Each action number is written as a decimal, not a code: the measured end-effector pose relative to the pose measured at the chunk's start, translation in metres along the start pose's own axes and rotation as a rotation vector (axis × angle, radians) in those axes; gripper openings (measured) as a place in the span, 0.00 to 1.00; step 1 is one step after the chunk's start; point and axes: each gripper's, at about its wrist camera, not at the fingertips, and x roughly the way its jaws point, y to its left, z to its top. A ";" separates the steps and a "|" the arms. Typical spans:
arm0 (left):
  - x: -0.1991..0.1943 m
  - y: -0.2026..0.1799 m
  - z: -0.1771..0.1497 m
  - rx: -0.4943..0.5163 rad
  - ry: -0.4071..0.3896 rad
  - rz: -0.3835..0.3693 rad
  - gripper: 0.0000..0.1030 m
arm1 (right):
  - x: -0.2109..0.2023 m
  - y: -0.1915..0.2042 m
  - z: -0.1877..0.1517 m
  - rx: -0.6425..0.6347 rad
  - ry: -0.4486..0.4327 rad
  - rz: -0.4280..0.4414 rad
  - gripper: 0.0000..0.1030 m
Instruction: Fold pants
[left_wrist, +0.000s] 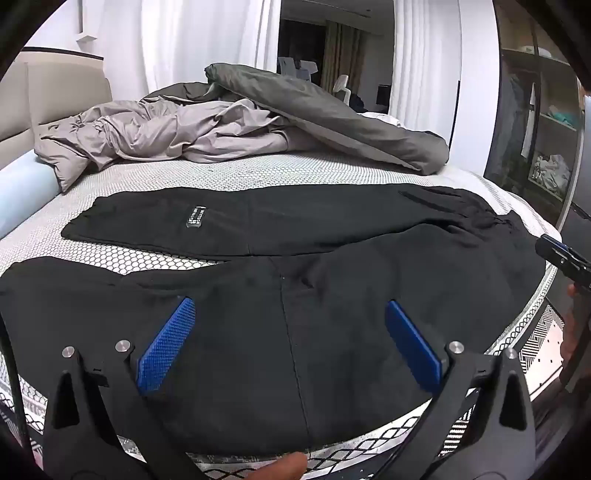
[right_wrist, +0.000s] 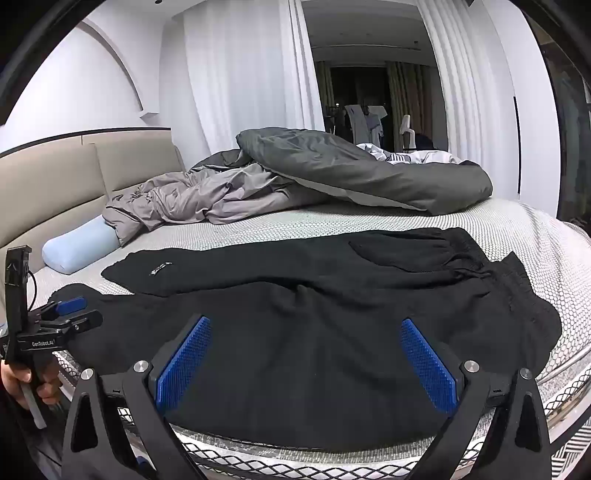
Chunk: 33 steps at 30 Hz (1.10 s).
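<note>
Pants (left_wrist: 295, 236) lie spread across the bed (left_wrist: 221, 173), black against its honeycomb cover, both legs running lengthways along the near edge; the waistband sits toward the bed's right end, the cuffs toward the headboard end on the left, and the far leg carries a small label; a crumpled grey duvet (left_wrist: 229, 129) is heaped well behind them, clear of the work; left hand-held gripper (left_wrist: 290, 343) hovers over the near leg with its jaws spread wide and nothing between them; right hand-held gripper (right_wrist: 306, 358) hangs likewise wide open and empty above the seat of the garment, nearer the waistband; so the cloth lies straight ahead of and just below both tools, its long axis crossing their line of reach; by my reckoning the left is better placed for the leg and the right for the waist, and the near leg wants lifting over onto the far one
</note>
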 end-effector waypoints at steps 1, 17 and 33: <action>0.000 0.000 0.000 -0.001 0.005 -0.003 0.99 | 0.000 0.000 0.000 0.000 -0.002 -0.002 1.00; 0.002 0.004 0.001 -0.022 0.002 0.005 0.99 | -0.002 0.000 -0.001 -0.008 -0.001 -0.005 1.00; 0.002 0.006 0.001 -0.024 0.002 0.005 0.99 | 0.000 -0.003 0.001 -0.009 -0.002 -0.012 1.00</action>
